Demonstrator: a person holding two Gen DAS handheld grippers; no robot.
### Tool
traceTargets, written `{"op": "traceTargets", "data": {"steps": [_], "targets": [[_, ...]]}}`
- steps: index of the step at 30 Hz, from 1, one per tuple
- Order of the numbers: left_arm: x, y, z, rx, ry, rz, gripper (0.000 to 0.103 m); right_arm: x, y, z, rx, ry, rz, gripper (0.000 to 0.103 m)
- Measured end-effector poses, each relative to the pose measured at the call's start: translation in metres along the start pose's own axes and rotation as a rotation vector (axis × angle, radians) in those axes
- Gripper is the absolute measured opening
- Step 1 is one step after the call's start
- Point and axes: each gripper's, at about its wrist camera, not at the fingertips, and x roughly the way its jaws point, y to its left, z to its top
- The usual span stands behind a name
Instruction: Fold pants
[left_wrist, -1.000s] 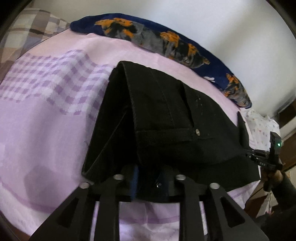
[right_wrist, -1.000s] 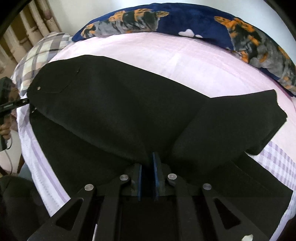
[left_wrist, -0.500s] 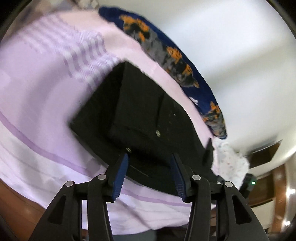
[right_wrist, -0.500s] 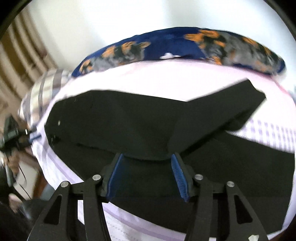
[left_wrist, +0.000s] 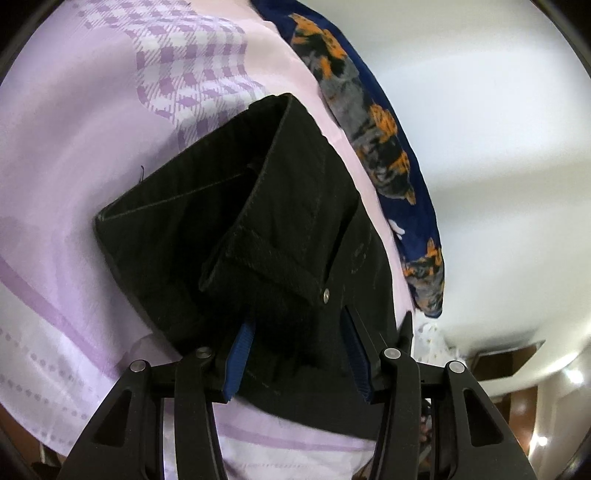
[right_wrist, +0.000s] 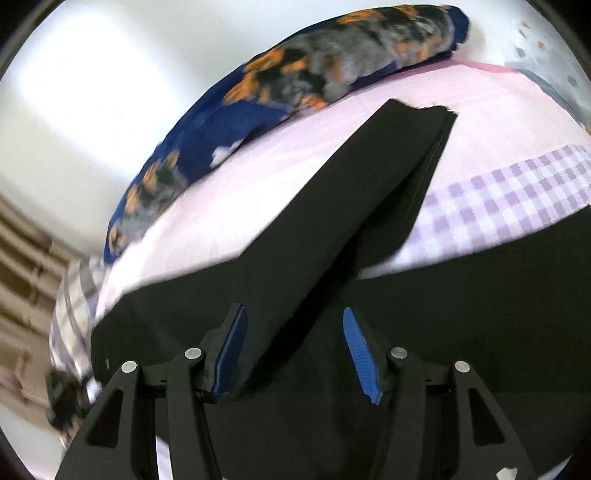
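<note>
On the bed (left_wrist: 74, 206), spread with a lilac sheet that has checked patches, the black pants (left_wrist: 280, 221) lie partly folded. In the left wrist view the waistband end sits nearest the camera, with a metal button (left_wrist: 325, 294) showing at the corner of a flap, and one layer of cloth is doubled over another so that the pile has a squared, stacked look. The left tongs (left_wrist: 299, 350) stand apart, their blue pads on either side of the waistband edge without pressing on it; the cloth rests on the bed by its own weight.

In the right wrist view the right tongs (right_wrist: 295, 347) are also apart. A leg of the pants (right_wrist: 369, 192) runs away from them at a slant, its hem lying on the sheet near the blue and orange blanket (right_wrist: 295, 74) along the wall. This leg crosses over the darker mass below instead of lying square with it, and its far edge looks slightly raised.

As I judge it, a first fold lengthwise is laid down and both ends are let go. What is left seems to be straightening the slanted leg, then doubling the length over once or twice into a compact stack. The view on the right is blurred, so finer creases cannot be told.
</note>
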Motion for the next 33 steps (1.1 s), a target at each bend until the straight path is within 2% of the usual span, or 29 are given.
{"op": "traceTargets", "data": {"steps": [2, 5, 8, 12, 14, 16, 23, 29, 33], "targets": [[0.001, 0.001, 0.003, -0.018, -0.009, -0.001, 0.048, 0.009, -0.011, 0.017, 0.044, -0.023, -0.015, 0.052], [0.001, -0.001, 0.006, -0.004, -0.043, 0.026, 0.028, 0.022, -0.026, 0.041, 0.089, -0.043, -0.036, 0.051], [0.001, 0.002, 0.009, -0.007, -0.057, 0.040, 0.023, 0.035, -0.040, 0.059, 0.119, -0.049, -0.061, 0.048], [0.002, 0.002, 0.011, 0.011, -0.058, 0.073, 0.022, 0.050, -0.059, 0.076, 0.204, -0.029, -0.038, 0.035], [0.003, 0.001, 0.012, 0.020, -0.056, 0.086, 0.022, 0.052, -0.065, 0.080, 0.244, -0.034, -0.015, 0.020], [0.003, 0.000, 0.015, 0.026, -0.056, 0.096, 0.022, 0.052, -0.069, 0.082, 0.271, -0.039, -0.020, 0.011], [0.008, -0.004, 0.019, 0.058, -0.044, 0.143, 0.021, 0.045, -0.071, 0.093, 0.294, -0.065, -0.029, 0.005], [0.004, -0.017, 0.025, 0.115, -0.034, 0.154, 0.020, -0.006, -0.049, 0.091, 0.253, -0.157, -0.006, 0.005], [0.003, -0.020, 0.026, 0.138, -0.021, 0.167, 0.020, -0.028, -0.043, 0.078, 0.231, -0.163, 0.005, 0.005]]}}
